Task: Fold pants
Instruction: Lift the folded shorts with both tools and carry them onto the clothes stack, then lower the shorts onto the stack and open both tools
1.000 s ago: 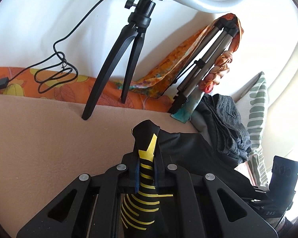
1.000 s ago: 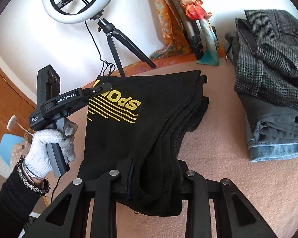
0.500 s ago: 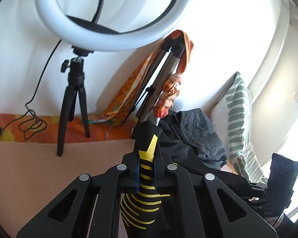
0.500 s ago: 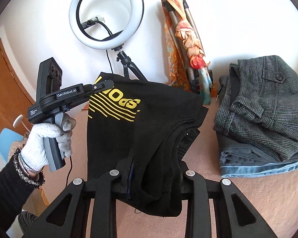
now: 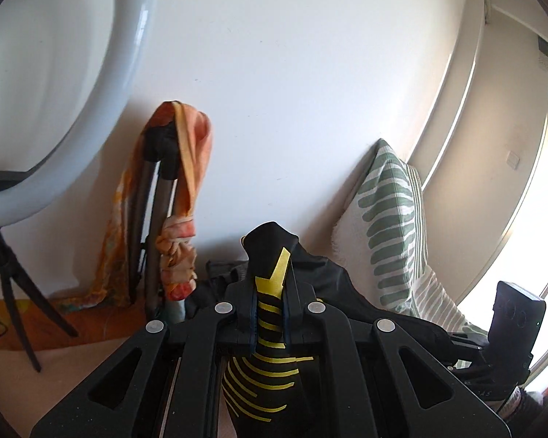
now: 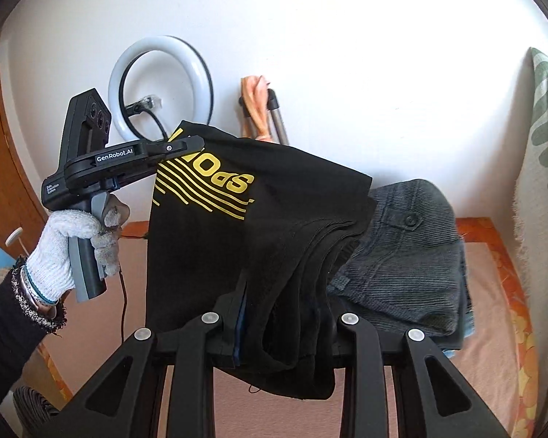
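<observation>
Above the pink bed cover [image 6: 486, 328], black pants [image 6: 259, 226] w/ yellow print hang folded between both grippers. Left gripper [image 6: 197, 142], held by a gloved hand [image 6: 73, 233], is clamped on the printed corner; right gripper [image 6: 277, 314] pinches the bunched opposite edge, prob. several layers. Just beside, partly behind the pants, sits a grey folded stack [image 6: 413, 255]. Ring light [image 6: 160, 87] and scarf-draped tripod [image 5: 164, 219] stand at the wall, striped pillow [image 5: 391, 219] to the right.

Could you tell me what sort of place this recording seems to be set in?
Most likely a room in a home, perhaps a bedroom used for filming: a striped pillow leans on the wall, folded clothes are stacked on a blanket-covered surface, and a ring light stands nearby.
</observation>
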The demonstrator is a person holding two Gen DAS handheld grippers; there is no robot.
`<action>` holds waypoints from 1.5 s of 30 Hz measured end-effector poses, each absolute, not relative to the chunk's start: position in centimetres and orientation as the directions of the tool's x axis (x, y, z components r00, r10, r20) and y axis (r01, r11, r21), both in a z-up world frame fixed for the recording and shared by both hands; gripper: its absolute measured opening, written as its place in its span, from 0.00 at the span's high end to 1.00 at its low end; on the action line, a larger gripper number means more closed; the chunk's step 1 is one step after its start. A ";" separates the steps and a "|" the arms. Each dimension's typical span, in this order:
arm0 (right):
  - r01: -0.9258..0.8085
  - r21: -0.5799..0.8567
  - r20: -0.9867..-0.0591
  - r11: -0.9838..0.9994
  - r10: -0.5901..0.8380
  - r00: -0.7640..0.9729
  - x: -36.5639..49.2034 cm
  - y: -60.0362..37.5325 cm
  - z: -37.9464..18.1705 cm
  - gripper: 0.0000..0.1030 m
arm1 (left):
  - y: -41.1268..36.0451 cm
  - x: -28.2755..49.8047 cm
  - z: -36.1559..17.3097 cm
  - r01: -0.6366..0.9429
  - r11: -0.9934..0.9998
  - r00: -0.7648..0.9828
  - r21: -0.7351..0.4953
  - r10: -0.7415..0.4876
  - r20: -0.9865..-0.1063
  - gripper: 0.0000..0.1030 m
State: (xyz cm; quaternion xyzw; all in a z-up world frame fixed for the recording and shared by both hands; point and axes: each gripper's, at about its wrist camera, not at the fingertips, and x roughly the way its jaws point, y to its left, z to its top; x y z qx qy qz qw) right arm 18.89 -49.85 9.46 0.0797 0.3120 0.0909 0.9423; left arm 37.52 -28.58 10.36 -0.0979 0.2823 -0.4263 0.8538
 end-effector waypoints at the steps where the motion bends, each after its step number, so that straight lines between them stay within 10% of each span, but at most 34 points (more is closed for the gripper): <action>1: -0.109 0.202 -0.575 0.973 0.208 0.791 18.9 -50.7 9.6 0.72 | -29.8 37.9 10.5 0.681 0.610 0.470 -0.406 -0.789 -0.396 0.92; 11: -0.010 0.152 -0.565 0.988 0.095 0.820 20.9 -59.2 9.1 0.72 | -38.6 42.0 9.5 0.705 0.585 0.444 -0.400 -0.805 -0.394 0.92; 22: 0.004 0.524 -0.554 0.852 0.337 0.762 26.5 -65.2 -0.6 0.72 | -43.4 46.6 3.8 0.630 0.727 0.510 -0.274 -0.653 -0.560 0.92; 35: 0.070 0.647 -0.537 0.759 0.388 0.749 25.5 -67.4 -1.8 0.63 | -42.7 44.0 5.0 0.567 0.799 0.562 -0.202 -0.554 -0.614 0.58; 45: 0.164 0.480 -0.624 0.862 0.203 0.755 22.8 -65.4 1.0 0.37 | -39.0 39.5 7.3 0.603 0.771 0.541 -0.204 -0.584 -0.605 0.40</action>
